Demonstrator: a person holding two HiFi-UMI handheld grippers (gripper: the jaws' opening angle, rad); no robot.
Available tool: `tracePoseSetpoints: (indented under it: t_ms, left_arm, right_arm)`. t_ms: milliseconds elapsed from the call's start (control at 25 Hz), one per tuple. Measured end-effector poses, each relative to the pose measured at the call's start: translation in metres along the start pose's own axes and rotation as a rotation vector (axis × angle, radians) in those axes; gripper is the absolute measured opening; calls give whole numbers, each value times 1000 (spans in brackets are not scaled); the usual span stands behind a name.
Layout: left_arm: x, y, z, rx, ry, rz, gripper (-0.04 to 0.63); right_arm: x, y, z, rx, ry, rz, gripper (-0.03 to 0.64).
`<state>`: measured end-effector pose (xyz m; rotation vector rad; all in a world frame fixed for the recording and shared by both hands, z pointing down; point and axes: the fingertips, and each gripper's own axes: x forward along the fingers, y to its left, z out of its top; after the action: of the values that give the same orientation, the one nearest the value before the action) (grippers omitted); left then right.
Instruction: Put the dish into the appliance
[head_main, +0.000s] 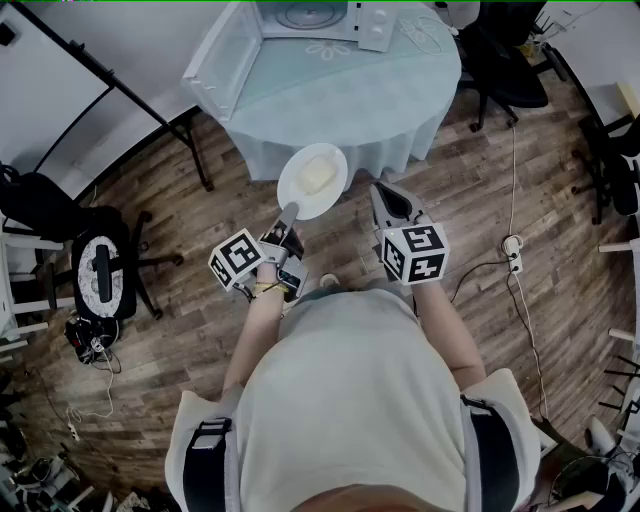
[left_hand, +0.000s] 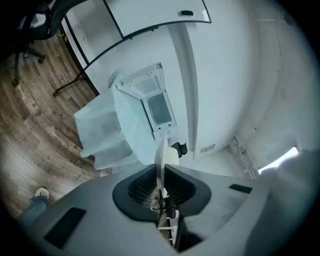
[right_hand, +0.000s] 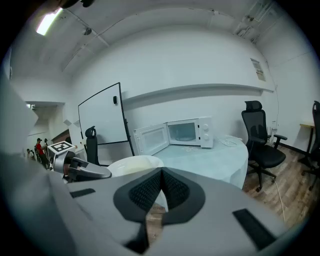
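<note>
L gripper (head_main: 289, 213) jaws clamped on the near rim of a white plate (head_main: 313, 180). In the left gripper view the plate (left_hand: 161, 152) is seen edge-on, a thin rim running straight into the slot between the two dark pads, w/ the rest of it sticking out past the jaw tips. The plate is held in the air just off the near edge of the round counter (head_main: 350, 100), not resting on it. There's a pale yellowish lump on the plate, prob. food; too blurred to name.

R gripper (head_main: 383, 192) is just beside the plate on its right, not touching it. Its jaws are together, pads meeting at the tip, nothing between them. In the right gripper view the plate (right_hand: 132, 164) shows to the left of the jaws, w/ the L gripper behind it.

White microwave (head_main: 310, 18) sits at the far edge of the counter, which has a light cloth on it. The door is swung open to the left and the cavity is in view (right_hand: 186, 132). Plate and microwave are well apart.
</note>
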<state>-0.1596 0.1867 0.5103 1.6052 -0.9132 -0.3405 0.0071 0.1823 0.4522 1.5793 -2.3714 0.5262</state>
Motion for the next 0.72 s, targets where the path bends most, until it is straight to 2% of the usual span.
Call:
tracePoseSetpoints:
  t_ms: [400, 560, 720]
  left_arm:
    - [-2, 1, 0, -16, 2, -16, 44]
    - [-1, -1, 4, -9, 2, -51, 44]
    - [-6, 1, 8, -10, 7, -25, 44]
  right_arm:
    - [-3, 14, -10, -12, 7, 14, 5]
    - [0, 20, -9, -15, 5, 31, 5]
    - [3, 30, -9, -4, 1, 53, 5]
